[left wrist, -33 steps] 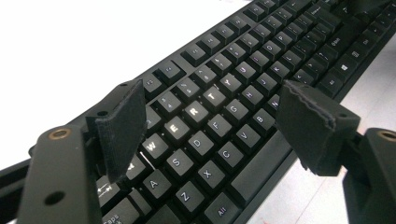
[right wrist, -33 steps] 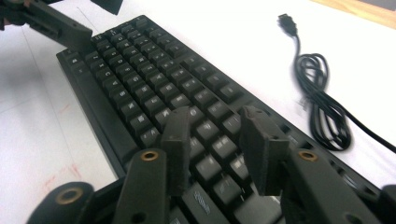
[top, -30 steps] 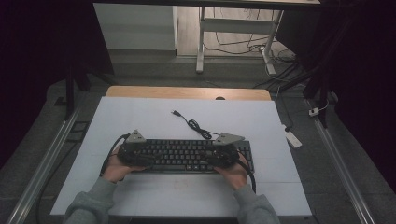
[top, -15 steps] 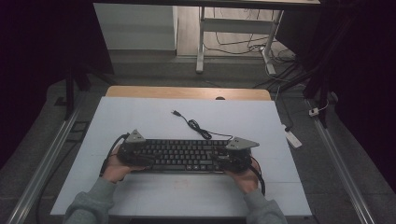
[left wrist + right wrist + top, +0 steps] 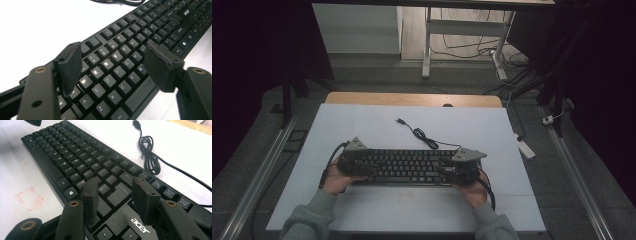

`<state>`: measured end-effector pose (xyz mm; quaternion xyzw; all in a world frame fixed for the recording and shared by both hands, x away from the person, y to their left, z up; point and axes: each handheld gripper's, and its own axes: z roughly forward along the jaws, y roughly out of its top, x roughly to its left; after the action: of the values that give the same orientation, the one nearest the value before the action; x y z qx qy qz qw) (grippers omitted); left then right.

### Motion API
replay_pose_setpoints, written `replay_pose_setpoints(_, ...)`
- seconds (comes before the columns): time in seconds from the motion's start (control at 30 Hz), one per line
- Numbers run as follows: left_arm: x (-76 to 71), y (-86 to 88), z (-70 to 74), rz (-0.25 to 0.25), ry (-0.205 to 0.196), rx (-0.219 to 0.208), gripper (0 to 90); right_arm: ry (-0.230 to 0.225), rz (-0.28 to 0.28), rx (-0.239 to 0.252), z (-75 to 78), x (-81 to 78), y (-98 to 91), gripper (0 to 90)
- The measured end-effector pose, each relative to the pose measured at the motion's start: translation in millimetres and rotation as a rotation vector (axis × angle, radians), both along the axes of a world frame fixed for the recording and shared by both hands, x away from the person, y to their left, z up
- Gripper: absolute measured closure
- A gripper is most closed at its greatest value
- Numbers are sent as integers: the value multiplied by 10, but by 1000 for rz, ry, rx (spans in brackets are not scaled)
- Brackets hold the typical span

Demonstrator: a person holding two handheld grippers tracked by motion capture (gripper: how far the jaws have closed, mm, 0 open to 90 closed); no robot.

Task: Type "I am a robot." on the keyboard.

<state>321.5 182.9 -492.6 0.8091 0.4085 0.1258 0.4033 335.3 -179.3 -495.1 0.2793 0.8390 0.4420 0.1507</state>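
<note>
A: Both tools hang with jaws apart over the Acer keyboard [image 5: 407, 167] on the counter [image 5: 362, 125]: left tool [image 5: 113, 67] just closing slightly above the letter keys, right tool [image 5: 116, 197] by Enter, nothing gripped.

B: It looks rigid, light and long. Pinch the frame's short ends; keycaps could pop, and the cable [image 5: 424, 137] beyond will drag.

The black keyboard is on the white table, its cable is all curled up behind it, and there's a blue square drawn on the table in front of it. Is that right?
Nearly. The square drawn on the white table is red, not blue; the right gripper view shows it faintly, in front of the black keyboard. The rest holds: the keyboard lies on the table, and its cable sits curled behind it, as the high view shows.
</note>
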Motion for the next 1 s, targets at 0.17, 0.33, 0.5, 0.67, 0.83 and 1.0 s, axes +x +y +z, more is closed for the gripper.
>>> replay_pose_setpoints(0.17,21,-41,-7,-1,-7,18,390,-1,0,-4,-5,-1,0,566)
replay_pose_setpoints(0.33,45,-59,-20,6,-18,22,501,0,-7,-3,-1,1,-12,565)
replay_pose_setpoints(0.5,72,-81,-36,-1,-21,21,647,2,-6,-3,-5,3,-10,565)
replay_pose_setpoints(0.67,105,-106,-53,-19,-14,31,851,2,-8,-4,-4,3,-12,565)
replay_pose_setpoints(0.83,145,-187,-87,-50,-1,67,891,3,-9,-4,-6,7,-15,565)
replay_pose_setpoints(1.0,198,-268,-148,-65,15,92,892,3,-9,-7,-6,5,-15,564)
